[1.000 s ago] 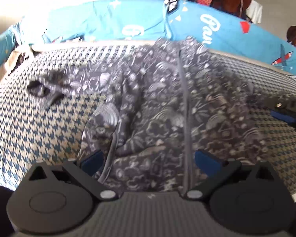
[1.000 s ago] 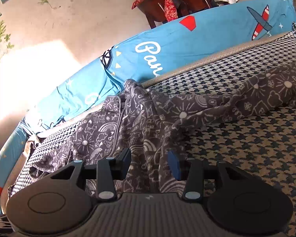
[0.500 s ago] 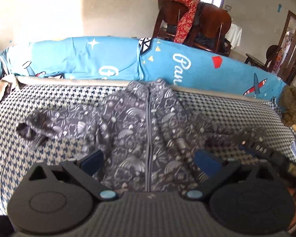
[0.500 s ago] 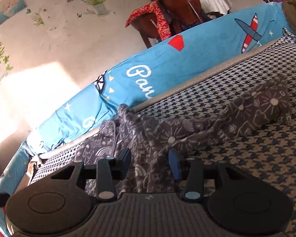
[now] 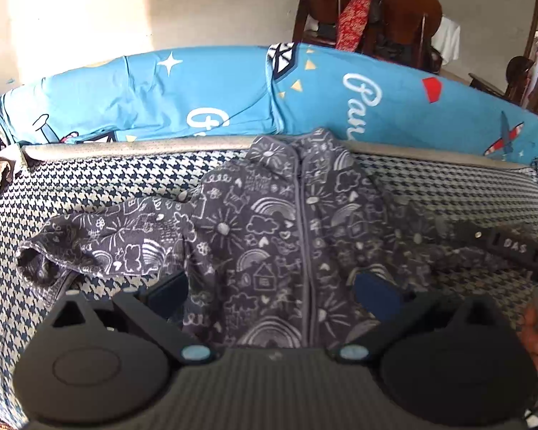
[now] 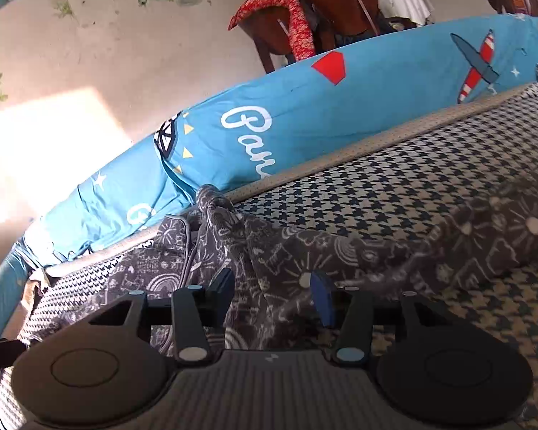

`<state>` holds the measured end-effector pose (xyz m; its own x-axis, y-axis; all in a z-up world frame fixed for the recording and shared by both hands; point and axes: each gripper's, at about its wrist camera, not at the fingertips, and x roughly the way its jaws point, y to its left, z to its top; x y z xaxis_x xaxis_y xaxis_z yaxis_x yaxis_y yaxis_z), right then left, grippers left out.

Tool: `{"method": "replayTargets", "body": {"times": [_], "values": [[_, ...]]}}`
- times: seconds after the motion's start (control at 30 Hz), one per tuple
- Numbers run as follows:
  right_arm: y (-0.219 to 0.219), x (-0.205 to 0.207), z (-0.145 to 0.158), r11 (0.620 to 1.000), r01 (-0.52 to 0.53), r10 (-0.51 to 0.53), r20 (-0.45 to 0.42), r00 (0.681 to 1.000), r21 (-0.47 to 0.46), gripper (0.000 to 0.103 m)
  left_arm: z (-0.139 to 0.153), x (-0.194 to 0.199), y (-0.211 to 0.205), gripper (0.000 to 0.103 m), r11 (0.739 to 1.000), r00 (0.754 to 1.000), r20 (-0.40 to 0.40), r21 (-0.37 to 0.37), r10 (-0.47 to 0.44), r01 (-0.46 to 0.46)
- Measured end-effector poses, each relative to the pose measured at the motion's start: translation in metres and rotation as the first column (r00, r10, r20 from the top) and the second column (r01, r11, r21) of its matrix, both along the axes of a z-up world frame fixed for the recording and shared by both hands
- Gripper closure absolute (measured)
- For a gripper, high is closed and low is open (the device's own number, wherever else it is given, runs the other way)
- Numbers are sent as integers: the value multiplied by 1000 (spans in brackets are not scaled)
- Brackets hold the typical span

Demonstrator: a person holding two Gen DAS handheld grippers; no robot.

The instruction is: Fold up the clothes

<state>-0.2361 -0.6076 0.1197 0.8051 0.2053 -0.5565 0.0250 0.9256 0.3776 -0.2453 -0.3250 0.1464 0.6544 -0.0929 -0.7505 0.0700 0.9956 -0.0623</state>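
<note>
Jaws of the left gripper (image 5: 270,288) stood spread wide, empty, above the jacket (image 5: 279,236) lying flat at centre frame on the checked cover (image 5: 89,193); only this view showed its left sleeve (image 5: 89,247). Right view: right gripper (image 6: 272,292) jaws were opening, jacket fabric between the pads; the other sleeve (image 6: 484,243) stretched toward right frame.

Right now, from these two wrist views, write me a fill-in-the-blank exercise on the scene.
1. The grey patterned jacket lies on a ____-patterned cover.
2. A ____ runs down the jacket's front.
3. Behind the jacket lies a ____ cushion with white lettering.
4. The left tongs hold ____.

Missing words: houndstooth; zip; blue; nothing
</note>
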Motion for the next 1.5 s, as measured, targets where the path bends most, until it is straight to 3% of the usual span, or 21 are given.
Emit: {"method": "replayTargets", "body": {"times": [0.2,0.3,0.47,0.57,0.63,0.87,1.2,1.27,1.5], "values": [[5,33,-6,999,-10,10,-9,1000,-48,55,-30,40,5,0,1000,999,-31,5,20,-20],[3,52,-14,999,1,-2,-16,1000,-47,47,-45,61,5,0,999,999,-36,12,35,-34],[-3,81,-27,999,34,-34,-24,999,-3,45,-73,81,9,0,999,998,-45,8,40,-39],[-5,98,-35,999,49,-49,-41,998,21,44,-88,89,14,0,998,993,-98,24,68,-66],[-4,108,-39,999,44,-44,-41,998,16,44,-92,93,19,0,998,990,-126,-25,60,-64],[3,130,-59,1000,30,-29,-64,998,11,37,-95,100,24,0,994,985,-156,-57,78,-88],[18,142,-74,997,16,-20,-54,998,-73,30,-100,104,25,0,994,981,-174,-48,88,-98],[21,142,-75,995,-2,-3,-54,999,-104,34,-102,104,25,0,994,980,-176,-46,89,-99],[27,143,-76,988,-63,54,-69,996,-144,64,-106,106,19,0,996,980,-181,-24,80,-86]]}}
